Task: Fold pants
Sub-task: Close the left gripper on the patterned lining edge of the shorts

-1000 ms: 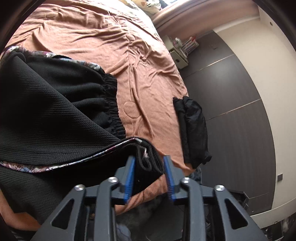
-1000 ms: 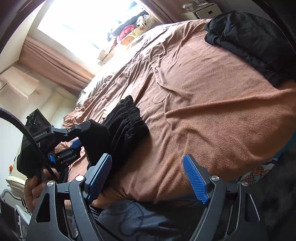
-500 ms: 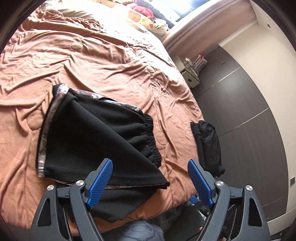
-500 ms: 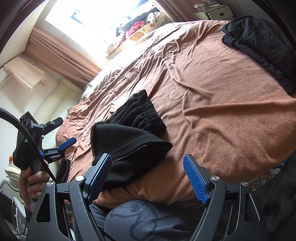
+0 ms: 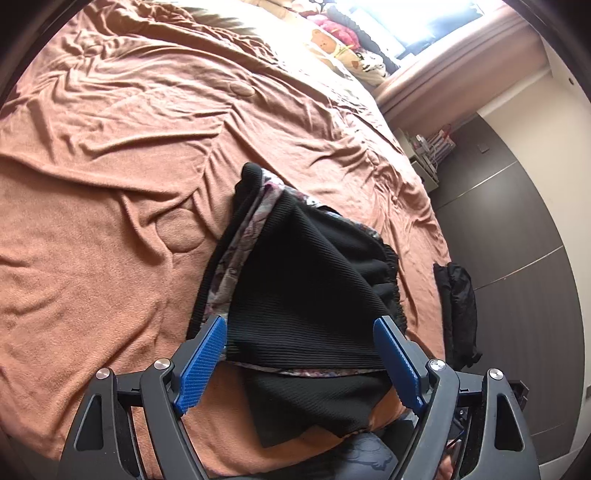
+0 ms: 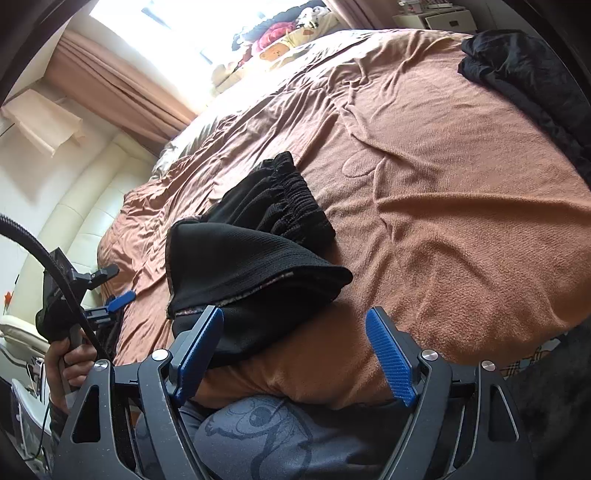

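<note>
Both the left gripper and right gripper hang released over the folded black pants at frame centre, the left's jaws closing slightly.

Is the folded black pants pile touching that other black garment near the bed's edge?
Apart. The left wrist view shows brown bedspread plainly between the black pants and the other black garment.

You were working in a home bedroom. A wide bed with a rumpled rust-brown blanket filled most of both views. Soft toys and cushions were heaped below a bright window hung with tan curtains. A cream padded headboard curved along one side, and a small white bedside cabinet stood against dark wardrobe panels.
</note>
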### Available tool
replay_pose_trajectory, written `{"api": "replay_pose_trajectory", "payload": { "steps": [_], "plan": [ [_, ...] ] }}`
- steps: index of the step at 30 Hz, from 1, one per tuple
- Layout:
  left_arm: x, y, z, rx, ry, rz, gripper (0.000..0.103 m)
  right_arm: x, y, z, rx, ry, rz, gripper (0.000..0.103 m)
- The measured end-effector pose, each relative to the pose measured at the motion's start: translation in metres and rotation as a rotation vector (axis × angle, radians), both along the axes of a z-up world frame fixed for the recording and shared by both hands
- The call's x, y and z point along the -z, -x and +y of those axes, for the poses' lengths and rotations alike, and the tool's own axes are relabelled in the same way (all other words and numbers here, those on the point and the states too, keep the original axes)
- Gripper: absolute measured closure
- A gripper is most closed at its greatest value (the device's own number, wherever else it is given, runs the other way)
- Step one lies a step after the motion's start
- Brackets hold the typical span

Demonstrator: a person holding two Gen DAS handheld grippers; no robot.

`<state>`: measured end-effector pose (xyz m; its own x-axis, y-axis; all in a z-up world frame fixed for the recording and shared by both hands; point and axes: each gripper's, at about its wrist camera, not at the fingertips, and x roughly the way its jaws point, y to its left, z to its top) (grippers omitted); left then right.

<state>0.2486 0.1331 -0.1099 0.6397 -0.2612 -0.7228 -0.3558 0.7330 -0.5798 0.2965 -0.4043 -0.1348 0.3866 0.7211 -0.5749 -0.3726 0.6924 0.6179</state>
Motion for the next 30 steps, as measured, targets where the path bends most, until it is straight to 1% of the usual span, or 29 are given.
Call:
{"api": "replay_pose_trajectory", "payload": {
  "steps": [5, 7, 10, 12, 13, 16, 21, 23, 26, 28, 29, 30],
  "plan": [
    [0.033, -0.002, 0.015, -0.003, 0.016, 0.051, 0.029, 0.004, -0.006, 0.009, -0.012, 0.023, 0.002, 0.024],
    [0.047, -0.005, 0.019, 0.003, 0.025, 0.076, 0.034, 0.007, -0.008, 0.012, -0.014, 0.031, 0.007, 0.024],
    [0.063, -0.007, 0.022, 0.015, 0.042, 0.096, 0.038, 0.009, -0.012, 0.017, -0.023, 0.045, 0.012, 0.024],
    [0.072, -0.009, 0.023, 0.026, 0.030, 0.114, 0.043, 0.010, -0.013, 0.019, -0.027, 0.054, 0.014, 0.024],
    [0.076, -0.010, 0.024, 0.030, 0.030, 0.121, 0.044, 0.010, -0.014, 0.020, -0.028, 0.055, 0.014, 0.024],
    [0.086, -0.011, 0.030, 0.031, 0.033, 0.137, 0.045, 0.012, -0.015, 0.022, -0.024, 0.058, 0.017, 0.024],
    [0.092, -0.017, 0.034, 0.051, 0.006, 0.144, 0.047, 0.017, -0.018, 0.026, -0.032, 0.069, 0.029, 0.025],
    [0.093, -0.022, 0.033, 0.067, -0.012, 0.147, 0.049, 0.019, -0.019, 0.029, -0.038, 0.074, 0.032, 0.026],
    [0.093, -0.032, 0.028, 0.097, -0.035, 0.150, 0.058, 0.023, -0.021, 0.035, -0.051, 0.082, 0.028, 0.027],
    [0.096, -0.035, 0.026, 0.110, -0.025, 0.154, 0.076, 0.026, -0.023, 0.039, -0.057, 0.093, 0.025, 0.029],
    [0.096, -0.034, 0.026, 0.107, -0.017, 0.156, 0.080, 0.027, -0.025, 0.041, -0.057, 0.103, 0.024, 0.031],
    [0.095, -0.032, 0.025, 0.103, -0.012, 0.150, 0.086, 0.029, -0.025, 0.044, -0.059, 0.111, 0.021, 0.032]
  ]
}}
